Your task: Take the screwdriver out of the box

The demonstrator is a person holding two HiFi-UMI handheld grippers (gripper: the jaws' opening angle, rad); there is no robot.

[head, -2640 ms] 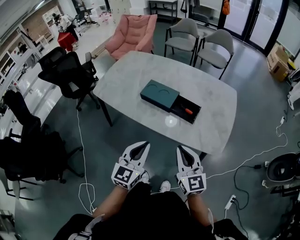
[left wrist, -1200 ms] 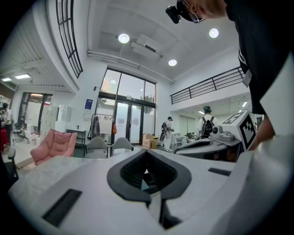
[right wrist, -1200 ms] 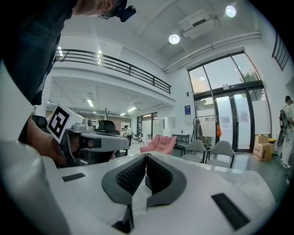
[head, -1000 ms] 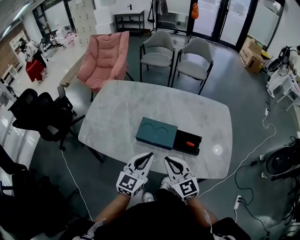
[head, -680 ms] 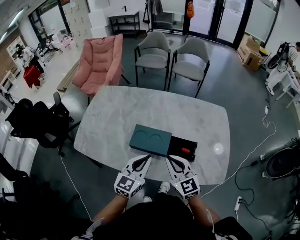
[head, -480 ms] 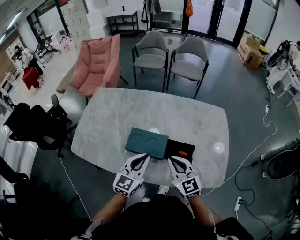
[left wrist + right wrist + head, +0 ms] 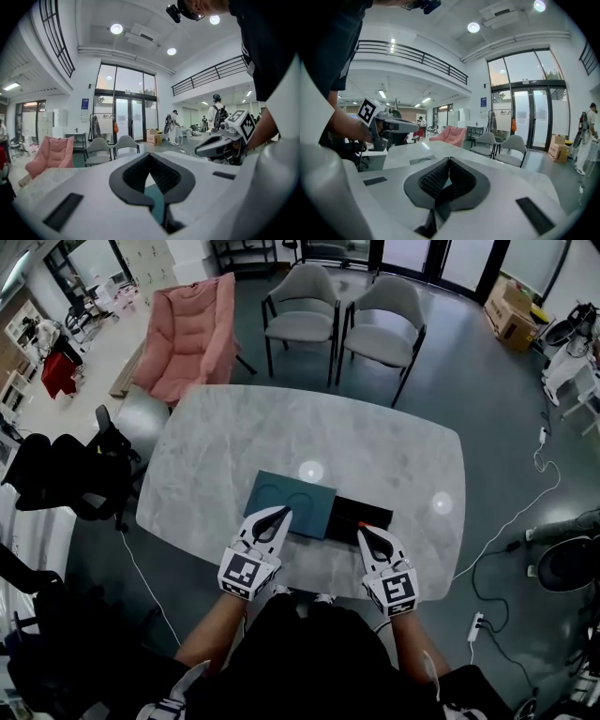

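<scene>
A teal box (image 7: 284, 502) lies on the marble table (image 7: 375, 442) near its front edge. Its black drawer (image 7: 375, 513) is pulled out to the right. A bit of the screwdriver's red handle (image 7: 366, 522) shows inside the drawer. My left gripper (image 7: 284, 512) is shut, its tips over the teal lid's near edge. My right gripper (image 7: 362, 532) is shut too, its tips at the drawer's near edge, just short of the screwdriver. In the left gripper view the left gripper (image 7: 150, 157) has its pads meeting over teal. The right gripper (image 7: 449, 160) holds nothing.
A pink armchair (image 7: 187, 324) and two grey chairs (image 7: 300, 296) (image 7: 380, 329) stand beyond the table. A black office chair (image 7: 66, 474) is at the left. White cables (image 7: 511, 521) run over the floor at the right. People stand far off in the hall.
Both grippers have come forward from below the table's front edge to over the box. The box and table now sit closer in the head view. Both stay shut.
</scene>
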